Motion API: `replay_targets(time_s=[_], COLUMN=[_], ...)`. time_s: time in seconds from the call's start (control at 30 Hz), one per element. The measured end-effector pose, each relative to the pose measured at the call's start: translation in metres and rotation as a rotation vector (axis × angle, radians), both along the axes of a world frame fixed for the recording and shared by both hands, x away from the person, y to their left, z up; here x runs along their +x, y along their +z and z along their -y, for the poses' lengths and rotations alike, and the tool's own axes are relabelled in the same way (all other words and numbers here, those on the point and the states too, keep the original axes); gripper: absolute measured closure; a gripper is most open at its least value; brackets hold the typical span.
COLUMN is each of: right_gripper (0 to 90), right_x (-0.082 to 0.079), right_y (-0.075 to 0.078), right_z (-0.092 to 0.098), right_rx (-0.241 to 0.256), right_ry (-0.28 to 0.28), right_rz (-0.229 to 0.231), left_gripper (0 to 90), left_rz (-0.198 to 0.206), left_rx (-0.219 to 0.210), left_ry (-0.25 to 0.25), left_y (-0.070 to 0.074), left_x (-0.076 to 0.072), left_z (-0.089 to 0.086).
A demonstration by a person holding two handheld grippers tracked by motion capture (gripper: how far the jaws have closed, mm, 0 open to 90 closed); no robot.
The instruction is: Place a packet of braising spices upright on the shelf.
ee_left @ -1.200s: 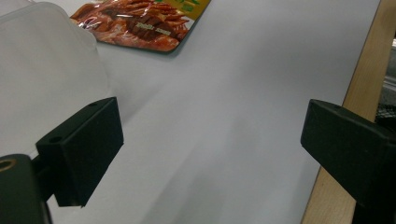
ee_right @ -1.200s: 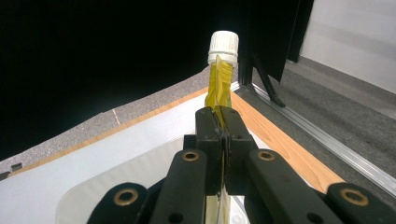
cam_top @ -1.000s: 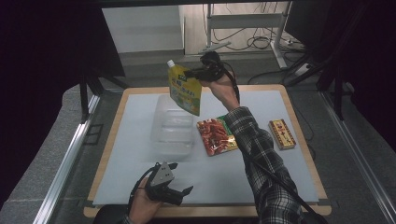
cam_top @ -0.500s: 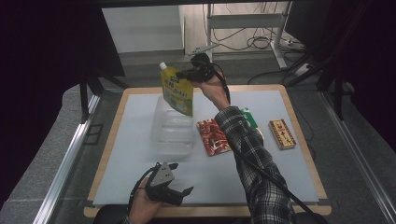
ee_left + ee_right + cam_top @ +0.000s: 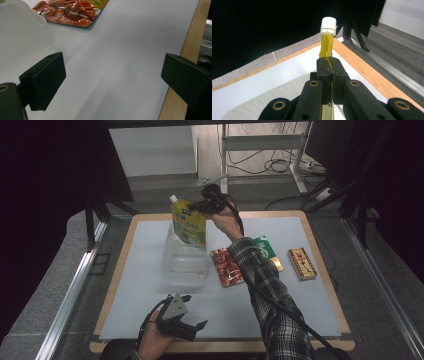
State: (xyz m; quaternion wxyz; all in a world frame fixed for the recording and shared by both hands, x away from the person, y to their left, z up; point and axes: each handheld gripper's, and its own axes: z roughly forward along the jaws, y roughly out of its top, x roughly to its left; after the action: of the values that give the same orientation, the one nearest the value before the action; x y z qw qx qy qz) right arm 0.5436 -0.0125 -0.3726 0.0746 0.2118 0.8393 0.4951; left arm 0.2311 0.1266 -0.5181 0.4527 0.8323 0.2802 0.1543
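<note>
The fingers (image 5: 325,72) of the right gripper (image 5: 204,206) are pressed together on the top edge of the yellow pouch (image 5: 189,222), which hangs above the clear container (image 5: 185,261). The left gripper (image 5: 191,312) rests near the table's (image 5: 280,340) front edge, jaws wide apart, holding nothing. A red snack bag (image 5: 226,266) lies just beside the container.

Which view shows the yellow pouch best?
The high view: the whole pouch hangs from the right gripper above the clear box. The right gripper view shows it edge-on with its white cap.
</note>
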Motion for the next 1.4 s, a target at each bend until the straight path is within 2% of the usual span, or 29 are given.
replay_targets(time_s=[0.3, 0.33, 0.4, 0.5, 0.53, 0.6, 0.7, 0.8, 0.97, 1.03, 1.1, 1.17, 1.2, 1.27, 1.4], right_gripper=[86.8, 86.8, 86.8, 86.9, 86.9, 86.9, 86.9, 86.6, 83.7, 76.0, 67.9, 62.5, 62.5, 53.3, 46.2], right_x=[-0.001, -0.001, -0.002, -0.002, -0.001, 0.000, 0.000, -0.001, -0.004, -0.005, -0.007, -0.007, -0.007, -0.009, -0.013], right_y=[-0.006, -0.006, -0.009, -0.011, -0.013, -0.014, -0.015, -0.014, -0.013, -0.012, -0.009, -0.007, -0.007, -0.004, -0.004], right_z=[0.000, -0.001, -0.004, -0.003, -0.002, -0.001, 0.000, -0.001, -0.003, -0.004, -0.001, 0.002, 0.002, 0.005, 0.008], right_rx=[0.036, 0.033, -0.019, 0.007, 0.019, 0.026, 0.026, 0.029, 0.001, -0.025, -0.024, -0.026, -0.026, -0.034, -0.057], right_ry=[0.008, 0.007, 0.001, 0.010, -0.009, -0.012, -0.022, -0.006, -0.026, -0.044, -0.061, -0.075, -0.075, -0.084, -0.085], right_rz=[0.000, 0.003, 0.024, 0.011, 0.005, 0.001, 0.003, -0.001, 0.023, 0.045, 0.065, 0.061, 0.061, 0.048, 0.057], left_gripper=[5.3, 5.3, 5.3, 5.3, 5.3, 5.3, 5.3, 5.3, 5.3, 5.3, 5.3, 5.3, 5.3, 5.3, 5.3], left_rz=[-0.002, -0.002, -0.002, -0.003, -0.004, -0.003, -0.006, -0.005, -0.005, -0.005, -0.006, -0.007, -0.008, -0.010, -0.012], left_rx=[0.005, 0.006, 0.008, 0.007, 0.009, 0.010, 0.013, 0.015, 0.019, 0.019, 0.026, 0.027, 0.028, 0.033, 0.032], left_ry=[-0.003, -0.004, -0.005, -0.003, -0.004, -0.004, -0.006, -0.009, -0.009, -0.009, -0.010, -0.010, -0.009, -0.012, -0.011], left_y=[-0.001, -0.001, -0.001, -0.001, -0.001, -0.001, -0.001, -0.002, -0.002, -0.002, -0.002, -0.002, -0.003, -0.003, -0.004], left_x=[0.000, 0.000, 0.000, 0.000, 0.000, 0.000, 0.000, 0.000, 0.000, 0.000, 0.001, 0.001, 0.001, 0.001, 0.001], left_z=[0.001, 0.001, 0.001, 0.001, 0.001, 0.002, 0.002, 0.003, 0.003, 0.003, 0.003, 0.003, 0.003, 0.004, 0.005])
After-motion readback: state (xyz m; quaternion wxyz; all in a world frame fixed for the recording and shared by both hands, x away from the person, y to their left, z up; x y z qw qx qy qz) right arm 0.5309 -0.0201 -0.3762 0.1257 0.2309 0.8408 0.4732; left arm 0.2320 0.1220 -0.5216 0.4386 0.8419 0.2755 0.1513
